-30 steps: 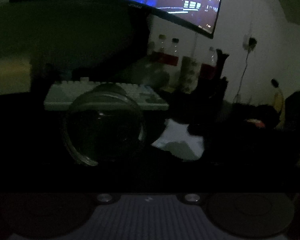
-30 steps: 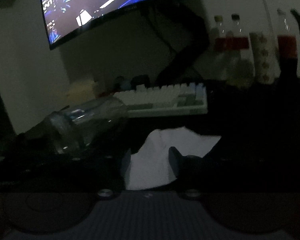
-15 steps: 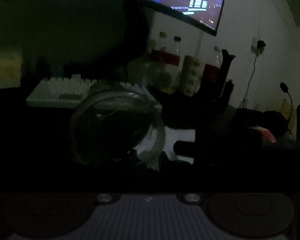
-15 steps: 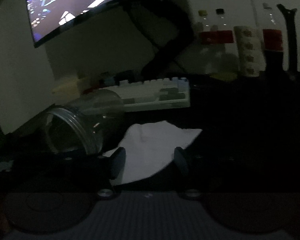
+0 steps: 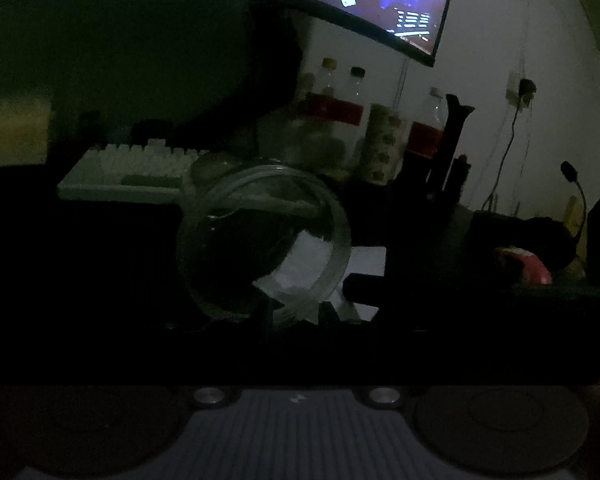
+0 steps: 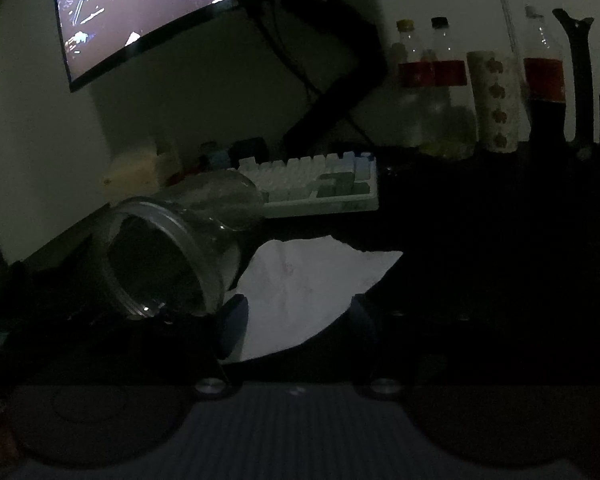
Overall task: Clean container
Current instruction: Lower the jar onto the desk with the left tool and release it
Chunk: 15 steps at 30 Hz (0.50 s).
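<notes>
Nearest us, in the right wrist view, the right hand-held gripper (image 6: 296, 318) is standing released, its two fingers spread wide with the near edge of a white cloth (image 6: 312, 280) lying between them. The scene is very dim, so we are not able to say for sure whether either pad is touching the fabric. The cloth is lying crumpled on the dark tabletop (image 6: 480, 260).

Just left of that gripper, the clear jar (image 6: 188, 216) is tilting on its side, its open mouth facing down and towards us and its base pointing back towards the keyboard (image 6: 320, 188). Its rim is sitting just beside the right gripper's left finger and overlapping the cloth's left edge.

In the left wrist view, the left hand-held gripper (image 5: 298, 312) is clenching the lower part of the jar's rim, with the glass wall pinched between its narrow jaws. We are looking straight into the mouth of the jar (image 5: 342, 236), and the white cloth (image 5: 364, 260) is showing through the glass and to its right.

Farther back, the pale keyboard is lying across the tabletop. Beyond it, several bottles (image 6: 432, 72) with red labels and a patterned cup (image 6: 494, 100) are standing near the wall, and a curved monitor (image 6: 220, 20) is glowing above.
</notes>
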### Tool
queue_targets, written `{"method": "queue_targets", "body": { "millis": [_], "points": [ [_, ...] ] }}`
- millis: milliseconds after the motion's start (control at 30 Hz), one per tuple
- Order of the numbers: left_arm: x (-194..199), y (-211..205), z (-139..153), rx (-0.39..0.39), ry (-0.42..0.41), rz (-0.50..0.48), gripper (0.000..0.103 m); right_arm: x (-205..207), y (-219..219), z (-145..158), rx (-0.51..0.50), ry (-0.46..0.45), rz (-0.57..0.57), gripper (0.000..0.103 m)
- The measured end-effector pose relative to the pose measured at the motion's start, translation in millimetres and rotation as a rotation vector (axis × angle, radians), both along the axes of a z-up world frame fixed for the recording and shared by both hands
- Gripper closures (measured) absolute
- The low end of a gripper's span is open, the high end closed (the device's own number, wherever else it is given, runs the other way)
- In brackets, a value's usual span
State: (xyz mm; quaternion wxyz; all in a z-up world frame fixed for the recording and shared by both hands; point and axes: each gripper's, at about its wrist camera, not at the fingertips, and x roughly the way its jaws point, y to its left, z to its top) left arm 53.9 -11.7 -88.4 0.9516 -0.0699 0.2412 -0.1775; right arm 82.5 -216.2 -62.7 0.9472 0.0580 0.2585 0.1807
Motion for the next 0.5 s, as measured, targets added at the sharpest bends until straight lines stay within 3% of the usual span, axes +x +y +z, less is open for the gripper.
{"method": "queue_targets", "body": {
  "millis": [400,467,500],
  "points": [
    [-2,0,-1,0.012,0.022,-0.014,0.079,-4,3,-1,-0.005,0.025,0.006,0.037],
    [-5,-4,-1,0.027,0.024,-0.009,0.072,-9,-2,1,0.01,0.03,-0.008,0.034],
    [-8,-7,0,0.039,0.022,-0.005,0.051,-12,-5,3,0.02,0.028,-0.01,0.028]
  ]
}}
